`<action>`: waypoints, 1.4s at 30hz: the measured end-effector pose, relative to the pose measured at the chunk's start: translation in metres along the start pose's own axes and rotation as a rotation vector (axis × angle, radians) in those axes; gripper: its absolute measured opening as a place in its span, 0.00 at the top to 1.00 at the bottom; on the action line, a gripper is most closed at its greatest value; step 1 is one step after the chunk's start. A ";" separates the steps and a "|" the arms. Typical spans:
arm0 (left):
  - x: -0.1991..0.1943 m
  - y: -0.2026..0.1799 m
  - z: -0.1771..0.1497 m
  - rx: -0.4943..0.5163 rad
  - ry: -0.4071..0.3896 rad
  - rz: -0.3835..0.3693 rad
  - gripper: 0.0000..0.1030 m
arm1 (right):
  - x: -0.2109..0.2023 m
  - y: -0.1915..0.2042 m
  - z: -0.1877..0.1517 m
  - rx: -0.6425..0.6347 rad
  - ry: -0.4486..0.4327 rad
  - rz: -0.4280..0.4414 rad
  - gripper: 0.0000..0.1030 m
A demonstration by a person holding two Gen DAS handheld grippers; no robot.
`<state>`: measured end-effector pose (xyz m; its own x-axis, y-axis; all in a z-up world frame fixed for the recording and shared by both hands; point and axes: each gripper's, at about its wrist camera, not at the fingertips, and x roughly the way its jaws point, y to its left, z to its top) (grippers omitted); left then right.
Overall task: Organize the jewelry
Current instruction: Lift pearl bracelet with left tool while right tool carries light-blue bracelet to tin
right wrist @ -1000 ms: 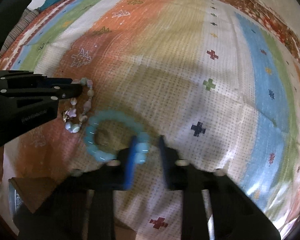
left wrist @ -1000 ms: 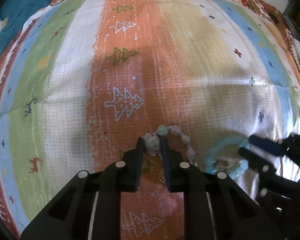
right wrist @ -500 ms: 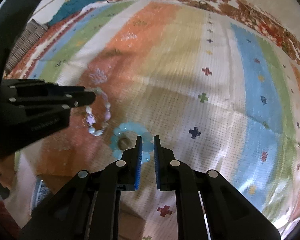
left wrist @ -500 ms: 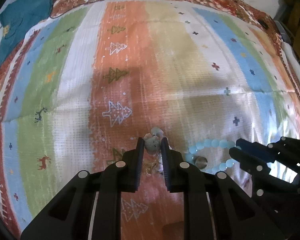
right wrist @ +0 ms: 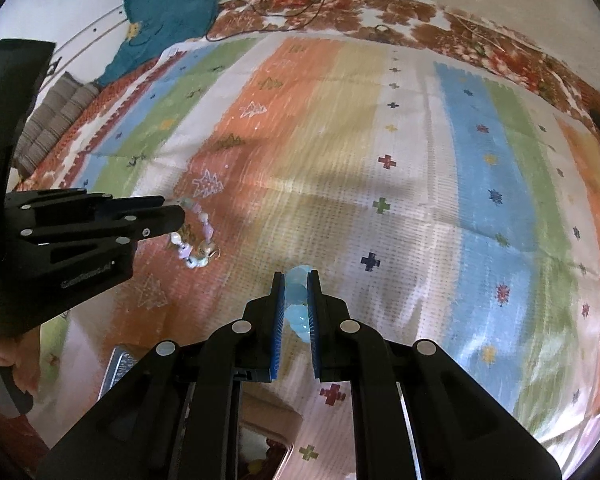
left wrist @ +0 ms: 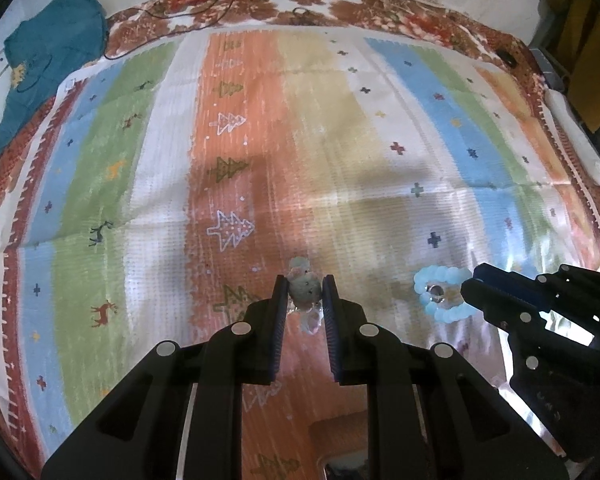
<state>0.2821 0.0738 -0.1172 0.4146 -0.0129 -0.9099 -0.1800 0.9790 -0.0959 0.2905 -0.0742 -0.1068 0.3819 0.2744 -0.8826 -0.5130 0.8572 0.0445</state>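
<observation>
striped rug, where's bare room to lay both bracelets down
The striped woven rug is bare across its middle stripes. Crowded: far teal cloth and black cable, and the box under the right gripper.

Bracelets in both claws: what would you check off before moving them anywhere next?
1. Left claw shut on the mixed-bead bracelet: ok, a pale bead sits between its fingers.
2. Right claw shut on the light blue bead bracelet: ok, beads are pinched between the blue pads.
3. Both bracelets lifted off the striped blanket: ok, both dangle from the claws.
4. Bracelets untangled from each other: ok, they hang apart.
5. Metal charm at the bottom of the mixed-bead bracelet free of snags: cannot tell, too blurred.
6. Drop-off container ready: cannot tell, only edges show at the bottom of the right wrist view.
</observation>
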 end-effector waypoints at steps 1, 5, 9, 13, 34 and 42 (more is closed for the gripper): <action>-0.004 -0.001 0.000 0.003 -0.005 -0.001 0.84 | -0.002 0.000 0.000 0.006 -0.003 0.002 0.88; -0.013 -0.004 -0.001 0.012 -0.021 0.000 0.84 | -0.005 0.003 -0.002 0.014 -0.004 0.001 0.88; -0.023 -0.004 -0.001 0.006 -0.036 -0.014 0.83 | -0.006 0.008 -0.003 0.001 -0.006 -0.011 0.88; -0.034 -0.006 0.000 0.014 -0.059 -0.019 0.83 | -0.011 0.010 -0.005 -0.009 -0.015 -0.032 0.88; -0.085 -0.026 -0.019 0.066 -0.139 -0.076 0.83 | -0.056 0.020 -0.017 -0.033 -0.109 -0.031 0.88; -0.114 -0.033 -0.037 0.076 -0.185 -0.112 0.83 | -0.080 0.021 -0.026 -0.006 -0.160 -0.004 0.88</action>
<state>0.2074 0.0356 -0.0256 0.5859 -0.0917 -0.8051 -0.0592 0.9861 -0.1554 0.2287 -0.0895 -0.0474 0.5015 0.3371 -0.7968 -0.5153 0.8561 0.0379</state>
